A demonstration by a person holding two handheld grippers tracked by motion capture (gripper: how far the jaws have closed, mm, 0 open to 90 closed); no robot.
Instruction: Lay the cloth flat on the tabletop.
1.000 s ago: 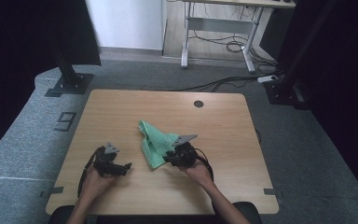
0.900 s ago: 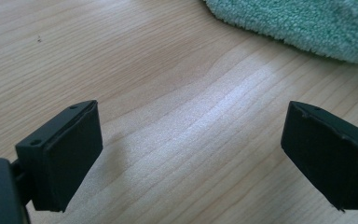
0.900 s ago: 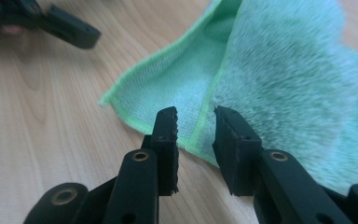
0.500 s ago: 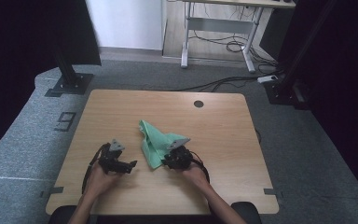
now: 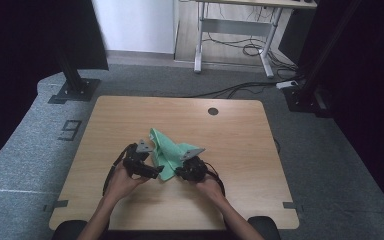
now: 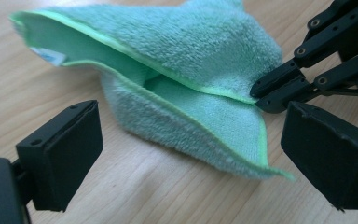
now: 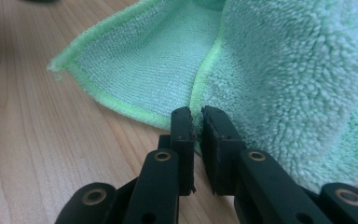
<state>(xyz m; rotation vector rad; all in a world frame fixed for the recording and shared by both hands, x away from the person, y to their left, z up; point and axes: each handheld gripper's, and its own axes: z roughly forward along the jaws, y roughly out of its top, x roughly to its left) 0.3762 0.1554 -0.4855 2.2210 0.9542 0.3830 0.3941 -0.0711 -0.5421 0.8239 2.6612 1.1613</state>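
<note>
A crumpled green microfibre cloth (image 5: pixel 166 151) lies on the wooden table (image 5: pixel 240 145), a little in front of its middle. My right gripper (image 7: pixel 196 122) is shut on a hemmed edge of the cloth (image 7: pixel 270 60), lifting that edge slightly off the wood. In the left gripper view the right gripper (image 6: pixel 272 91) pinches the same edge from the right. My left gripper (image 6: pixel 186 144) is open, its jaws standing wide on either side of the near corner of the cloth (image 6: pixel 191 84). From above, the left gripper (image 5: pixel 152 172) sits at the cloth's left front edge.
A round cable hole (image 5: pixel 213 111) marks the table's far side. Black stand bases (image 5: pixel 72 90) and cables (image 5: pixel 240 50) lie on the grey floor beyond the table.
Both hands have moved inward toward the cloth; the left gripper has come right up to the cloth's near corner, and the right gripper now pinches its edge.
</note>
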